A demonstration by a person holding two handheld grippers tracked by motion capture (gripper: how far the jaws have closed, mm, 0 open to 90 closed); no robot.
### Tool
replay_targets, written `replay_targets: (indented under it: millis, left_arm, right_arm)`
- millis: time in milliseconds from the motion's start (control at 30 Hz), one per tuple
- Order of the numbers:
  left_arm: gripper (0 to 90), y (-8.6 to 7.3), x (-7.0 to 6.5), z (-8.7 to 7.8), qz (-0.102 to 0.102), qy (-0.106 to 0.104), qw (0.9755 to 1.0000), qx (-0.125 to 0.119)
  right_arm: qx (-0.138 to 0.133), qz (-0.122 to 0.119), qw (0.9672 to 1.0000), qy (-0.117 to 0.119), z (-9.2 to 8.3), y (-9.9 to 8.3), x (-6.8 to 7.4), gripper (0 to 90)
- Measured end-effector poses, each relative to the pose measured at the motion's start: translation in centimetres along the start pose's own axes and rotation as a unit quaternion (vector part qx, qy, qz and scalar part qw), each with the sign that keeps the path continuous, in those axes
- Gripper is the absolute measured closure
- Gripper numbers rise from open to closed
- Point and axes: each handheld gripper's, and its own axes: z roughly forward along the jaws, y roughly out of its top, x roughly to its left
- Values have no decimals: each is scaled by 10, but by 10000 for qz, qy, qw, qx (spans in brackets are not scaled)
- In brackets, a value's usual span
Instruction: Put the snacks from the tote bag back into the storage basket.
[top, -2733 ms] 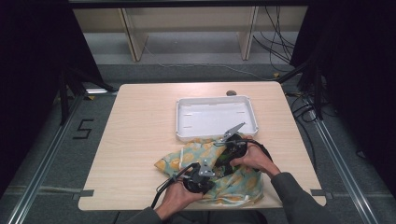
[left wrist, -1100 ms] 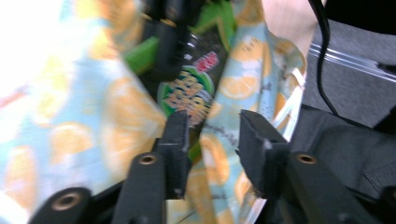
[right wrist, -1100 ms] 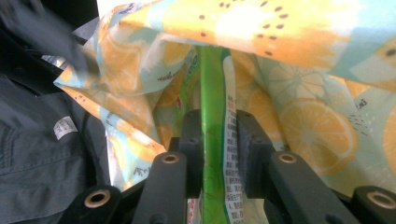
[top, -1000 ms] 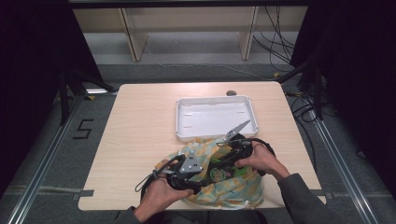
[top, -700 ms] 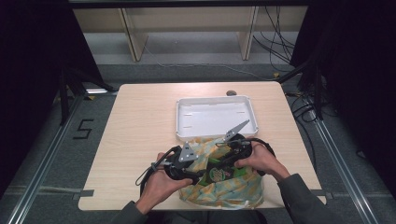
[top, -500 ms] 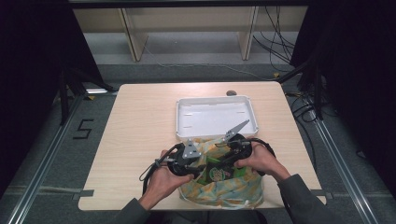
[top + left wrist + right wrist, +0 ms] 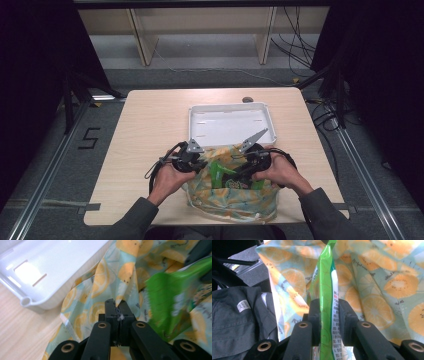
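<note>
— Pinching a fold of the fruit-print cloth bag [image 7: 107,285], the left gripper [image 7: 117,306] has just been closing, and its jaws now sit clenched with the fabric edge trapped between the tips. See it?

— Yes. Past those tips the cloth rises in a ridge, with the white tray [image 7: 50,267] off beyond them to the left. And the other hand?

— The right gripper [image 7: 329,312] grasps the green snack packet [image 7: 325,277], edge-on between its pads, the packet standing up above the jaws with the bag's cloth spread behind it. From above, the packet [image 7: 223,176] sits at the bag's mouth, between the two grippers.

— So it's going in. What could spoil that?

— The left hold is thin, only a sliver of fabric at the very tips. If the packet drags on the cloth, that fold could slip out and the mouth would fall shut.

— And the packet itself?

— It's gripped on a slick film, so it may twist or slide between the pads if a corner catches the rim. I can't quite tell how wide the mouth is open; the overhead shot is too small for that.
</note>
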Motion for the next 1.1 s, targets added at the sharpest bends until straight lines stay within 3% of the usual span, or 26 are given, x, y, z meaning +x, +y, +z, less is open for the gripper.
replay_targets:
  millis: [67,100,133,167,233,300,467,500,567,600,633,700,733,833,1000,1100]
  left_arm:
    - [882,-3,3,2,-68,17,10000,31]
    - [882,-4,4,2,-73,62,9999,50]
    - [882,-5,5,2,-89,38,9999,51]
    - [880,-5,6,0,-58,42,9999,70]
    - [876,-5,6,-2,-116,42,9999,99]
    - [873,-6,6,-4,-43,71,9999,87]
    - [853,-9,3,-11,-50,23,10000,69]
    - [848,-9,2,-12,-138,10,9999,29]
    - [835,-9,1,-15,-74,-14,10000,-6]
    - [825,-9,1,-17,-69,-34,10000,-7]
    - [805,-10,1,-17,-118,-56,9999,-44]
    - [756,-9,0,-21,-144,-80,9998,-132]
    - [727,-9,0,-22,-158,-93,9996,-204]
    - [638,-8,-1,-30,-202,-175,9992,-297]
    - [488,-7,-10,-50,-116,-125,9982,-569]
    - [413,-12,-15,-61,-180,-111,9973,-703]
  right_arm:
    - [6,26,10000,48,-1,1,2,756]
    - [-6,-148,9998,124,-1,2,0,756]
    - [-13,-59,10000,-39,-3,3,2,756]
    - [-16,-86,9999,79,-4,4,2,756]
    - [-35,-108,9999,-93,-6,5,4,756]
    - [-72,-166,9998,58,-8,7,5,756]
    - [-272,-246,9993,-76,-16,11,8,756]
    - [-285,-223,9993,-105,-20,12,9,757]
    - [-371,-255,9989,-88,-24,12,9,756]
    - [-465,-407,9980,-141,-25,13,8,757]
    - [-455,-254,9985,-136,-29,13,10,756]
    - [-530,-225,9982,-138,-33,13,11,756]
    - [-592,-321,9976,-142,-35,14,10,757]
    - [-671,-299,9972,-162,-43,15,13,757]
    - [-771,-410,9957,-299,-58,16,16,757]
    - [-866,-424,9949,-308,-64,17,17,757]
